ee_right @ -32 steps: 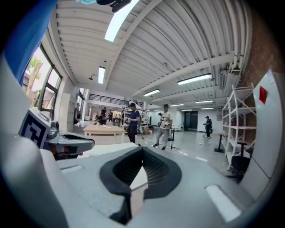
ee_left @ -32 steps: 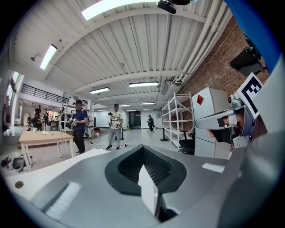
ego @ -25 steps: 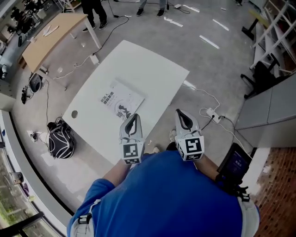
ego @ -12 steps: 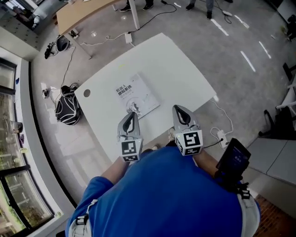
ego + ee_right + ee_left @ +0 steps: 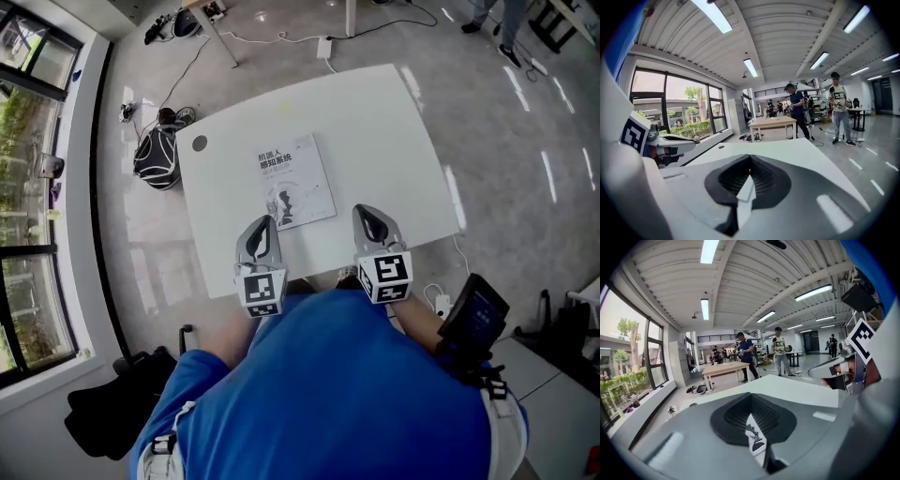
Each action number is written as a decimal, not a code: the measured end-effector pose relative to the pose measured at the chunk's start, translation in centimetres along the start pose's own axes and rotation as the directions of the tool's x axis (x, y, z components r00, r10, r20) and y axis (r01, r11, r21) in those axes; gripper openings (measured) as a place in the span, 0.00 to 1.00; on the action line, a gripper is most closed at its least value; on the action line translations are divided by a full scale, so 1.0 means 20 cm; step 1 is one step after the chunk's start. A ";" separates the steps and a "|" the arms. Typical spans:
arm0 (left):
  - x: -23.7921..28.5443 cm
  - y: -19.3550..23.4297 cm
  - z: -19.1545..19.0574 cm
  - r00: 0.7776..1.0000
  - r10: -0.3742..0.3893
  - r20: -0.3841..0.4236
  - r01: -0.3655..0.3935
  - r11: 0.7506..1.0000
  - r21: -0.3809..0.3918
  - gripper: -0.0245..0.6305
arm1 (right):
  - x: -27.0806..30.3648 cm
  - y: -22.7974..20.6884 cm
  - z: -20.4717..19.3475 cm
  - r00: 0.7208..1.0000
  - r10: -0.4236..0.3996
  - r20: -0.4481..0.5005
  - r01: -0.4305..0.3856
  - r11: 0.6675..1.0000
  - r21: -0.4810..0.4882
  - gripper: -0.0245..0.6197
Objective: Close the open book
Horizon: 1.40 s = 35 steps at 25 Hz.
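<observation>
A book (image 5: 294,180) lies flat on the white table (image 5: 394,122), cover up, with black print and a small dark figure on it. My left gripper (image 5: 264,225) is shut and hangs over the table's near edge, its tip just short of the book's near left corner. My right gripper (image 5: 366,214) is shut too, over bare table to the right of the book. In the left gripper view a strip of the book's cover (image 5: 753,437) shows through the slit of the left gripper (image 5: 751,398). The right gripper view shows the right gripper (image 5: 750,160) shut with nothing in it.
A black backpack (image 5: 157,148) and cables lie on the floor left of the table. A round hole (image 5: 199,143) marks the table's far left corner. A wooden table (image 5: 724,369) and several standing people (image 5: 745,350) are farther off. Windows run along the left wall.
Both grippers have come forward and lower to the table's near edge, closer to the book. The head view has swung so the table lies straight ahead. The book has kept its place.
</observation>
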State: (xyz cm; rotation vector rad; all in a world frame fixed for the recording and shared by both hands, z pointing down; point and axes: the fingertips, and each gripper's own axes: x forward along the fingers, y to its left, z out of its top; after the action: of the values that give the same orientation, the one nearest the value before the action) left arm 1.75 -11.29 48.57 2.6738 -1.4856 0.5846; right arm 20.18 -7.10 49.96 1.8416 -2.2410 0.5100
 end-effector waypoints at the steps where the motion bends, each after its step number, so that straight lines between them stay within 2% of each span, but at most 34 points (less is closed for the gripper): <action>1: -0.01 0.01 -0.01 1.000 0.020 -0.009 -0.021 1.000 -0.005 0.05 | 0.02 0.00 -0.01 1.000 0.018 -0.013 -0.018 1.000 0.002 0.04; 6: 0.02 0.05 -0.10 0.996 0.064 -0.054 -0.066 0.998 -0.026 0.05 | 0.13 -0.02 -0.09 0.996 0.057 -0.073 -0.056 0.998 0.026 0.04; 14: 0.13 0.07 -0.35 0.989 0.034 -0.143 -0.038 0.999 -0.029 0.05 | 0.30 -0.01 -0.20 0.980 0.078 -0.182 -0.071 0.996 0.046 0.04; 19: 0.20 0.08 -0.53 0.974 0.018 -0.225 -0.024 0.999 -0.022 0.05 | 0.42 0.01 -0.32 0.960 0.101 -0.263 -0.091 0.995 0.049 0.05; 25: 0.25 0.09 -0.73 0.946 0.002 -0.323 -0.008 1.000 -0.015 0.05 | 0.54 0.03 -0.48 0.926 0.126 -0.356 -0.114 0.992 0.055 0.05; 29: 0.27 0.09 -0.79 0.932 -0.007 -0.361 0.001 1.000 -0.018 0.05 | 0.59 0.04 -0.55 0.906 0.141 -0.398 -0.123 0.990 0.071 0.05; 31: 0.26 0.08 -0.81 0.927 -0.014 -0.375 0.008 1.000 -0.018 0.05 | 0.59 0.04 -0.57 0.897 0.150 -0.417 -0.128 0.989 0.081 0.08; 35: 0.27 0.07 -0.81 0.923 -0.025 -0.385 0.022 1.000 -0.013 0.05 | 0.60 0.04 -0.59 0.884 0.163 -0.438 -0.132 0.986 0.100 0.11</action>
State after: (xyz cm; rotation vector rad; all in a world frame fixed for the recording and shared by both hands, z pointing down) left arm -1.95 -13.19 65.25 2.3778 -1.3362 1.0280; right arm 16.16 -13.43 65.12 1.4004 -2.0689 0.9390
